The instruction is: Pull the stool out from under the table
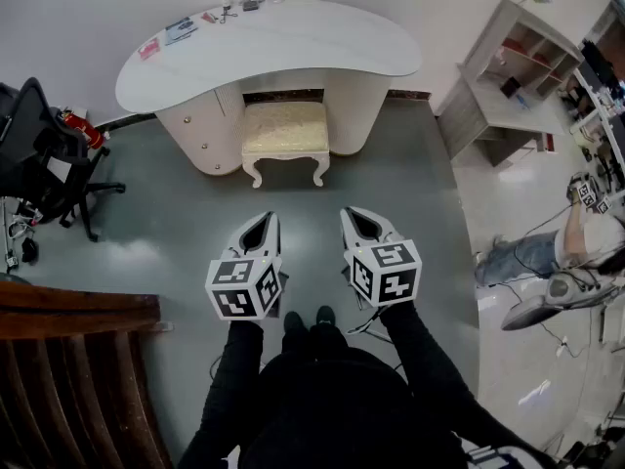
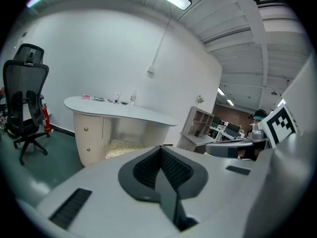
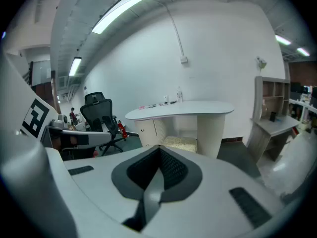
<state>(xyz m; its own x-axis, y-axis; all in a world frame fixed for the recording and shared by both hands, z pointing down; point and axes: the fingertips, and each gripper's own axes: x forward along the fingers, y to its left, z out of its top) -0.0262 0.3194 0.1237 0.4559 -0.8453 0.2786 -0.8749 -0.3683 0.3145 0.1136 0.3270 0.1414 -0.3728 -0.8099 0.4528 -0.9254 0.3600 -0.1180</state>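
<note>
Left gripper (image 1: pixel 268 220), right gripper (image 1: pixel 354 215): jaws together.

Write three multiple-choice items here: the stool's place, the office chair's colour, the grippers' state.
1. Where is the stool? A. partly under the table B. on the table C. tipped over
2. The office chair's colour? A. white B. black C. red
3. The left gripper and right gripper are: A. both open B. both shut, empty C. shut on the stool
Answers: 1 A, its seat sits in the table's knee gap; 2 B, its frame and back are black; 3 B, pads meet with nothing between.
</note>
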